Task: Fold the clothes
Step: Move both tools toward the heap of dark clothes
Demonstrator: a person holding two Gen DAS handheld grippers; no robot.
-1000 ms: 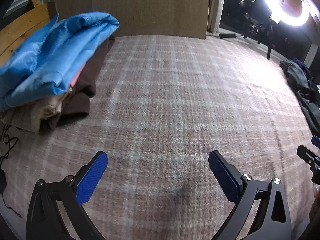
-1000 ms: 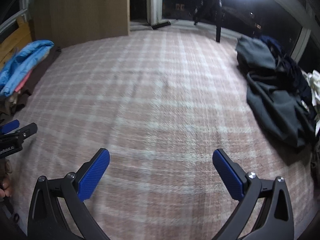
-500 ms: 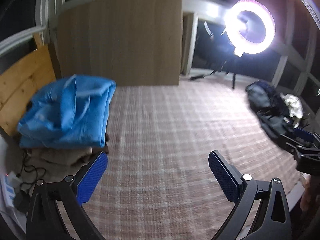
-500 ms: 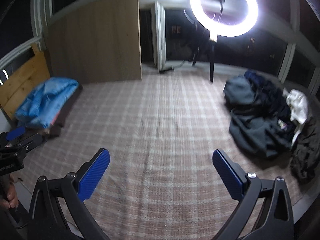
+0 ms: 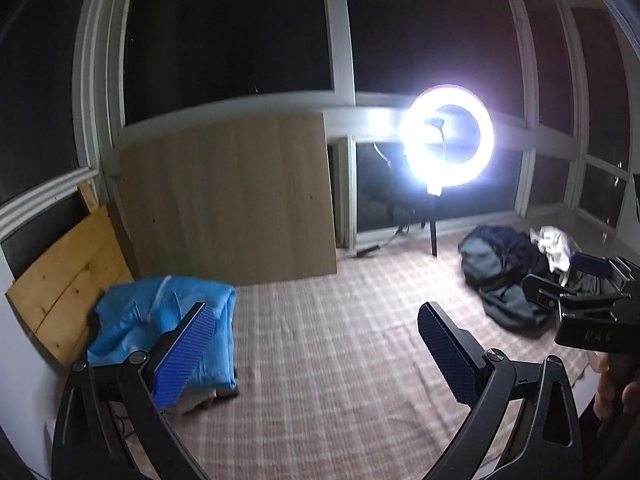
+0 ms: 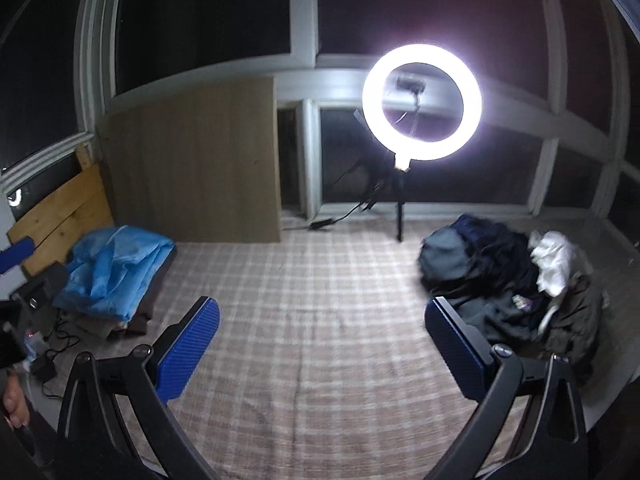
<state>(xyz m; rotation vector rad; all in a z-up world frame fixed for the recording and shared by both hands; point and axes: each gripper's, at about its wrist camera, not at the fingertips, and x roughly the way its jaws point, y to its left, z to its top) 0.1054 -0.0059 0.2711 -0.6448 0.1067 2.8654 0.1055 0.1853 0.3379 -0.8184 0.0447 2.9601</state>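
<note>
Left gripper [image 5: 316,348]: jaws spread wide, nothing between the blue pads, held above the plaid-covered surface [image 5: 340,360]; right gripper [image 6: 320,340]: likewise wide apart and holding nothing, above the same plaid cover [image 6: 320,320]. Folded stack at the left edge of the surface, blue garment [image 6: 116,272] uppermost, brown and beige items beneath; the same blue garment [image 5: 160,320] shows partly behind the left gripper's left pad. Unfolded pile of dark clothes [image 6: 508,288] with a white piece [image 6: 556,260] on top lies at the right edge, well apart from the stack. Lit ring light [image 6: 422,102] on a stand beyond the far edge; wooden panel [image 6: 192,168] leaning against the dark windows; image slightly blurred.
</note>
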